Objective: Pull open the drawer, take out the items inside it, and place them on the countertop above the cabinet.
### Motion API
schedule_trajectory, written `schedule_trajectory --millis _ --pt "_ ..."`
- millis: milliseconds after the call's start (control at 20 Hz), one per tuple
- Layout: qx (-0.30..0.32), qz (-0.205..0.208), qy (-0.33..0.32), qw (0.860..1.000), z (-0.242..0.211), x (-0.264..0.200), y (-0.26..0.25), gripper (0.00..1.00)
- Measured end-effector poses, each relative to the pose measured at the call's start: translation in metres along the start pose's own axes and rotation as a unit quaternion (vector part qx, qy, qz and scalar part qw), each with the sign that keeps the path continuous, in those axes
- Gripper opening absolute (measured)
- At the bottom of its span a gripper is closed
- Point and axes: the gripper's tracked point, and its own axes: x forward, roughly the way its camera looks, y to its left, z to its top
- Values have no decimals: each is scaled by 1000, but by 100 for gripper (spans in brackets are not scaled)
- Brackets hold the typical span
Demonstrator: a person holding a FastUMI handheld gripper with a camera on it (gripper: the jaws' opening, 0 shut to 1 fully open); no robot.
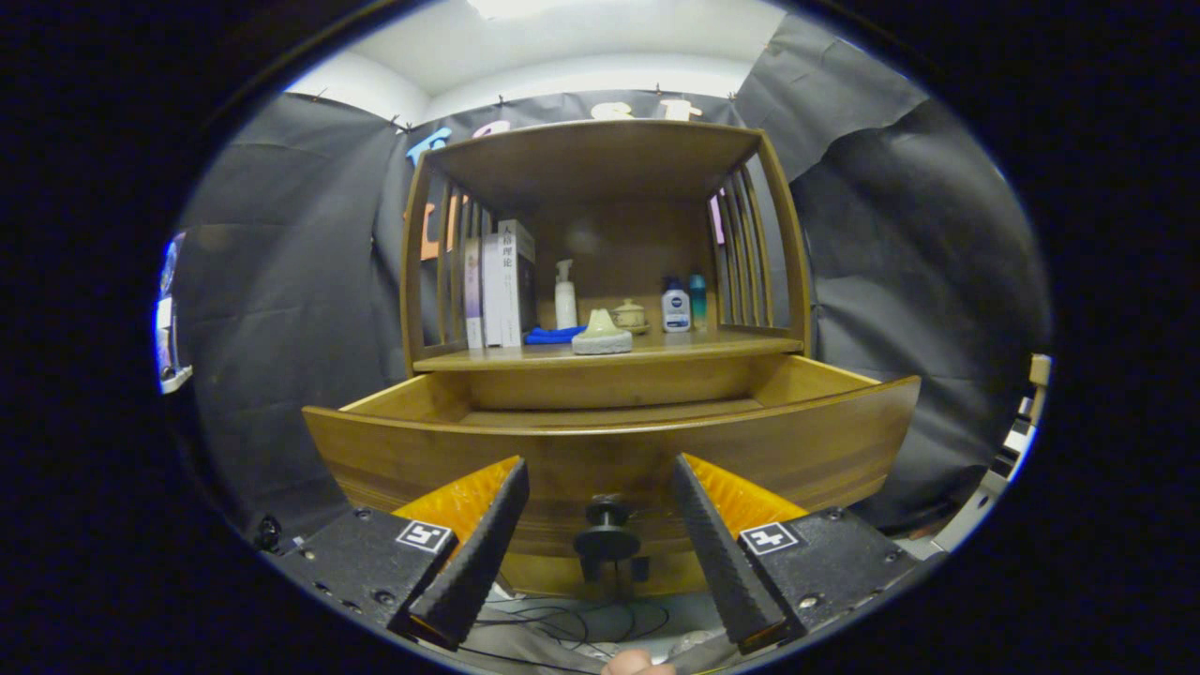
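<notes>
The claw is held wide open and nothing is gripped by it. Between its two fingers the dark knob of the drawer is seen, apart from both of them. The drawer is pulled out toward the claw; its front stands just beyond the fingertips, and its inside cannot be seen over the front edge. Above it lies the worktop of the cabinet. On the worktop, from left to right, are placed: upright books, a blue cloth, a white pump bottle, a pale cone-shaped thing at the front edge, a small lidded pot, a white bottle and a teal bottle.
</notes>
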Motion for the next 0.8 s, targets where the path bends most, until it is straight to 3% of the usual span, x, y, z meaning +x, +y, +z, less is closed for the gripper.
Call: schedule_trajectory --millis 350,800 --pt "1 -11 34 999 -20 19 -2 97" --pt "-12 -15 21 1000 -19 20 -1 97"
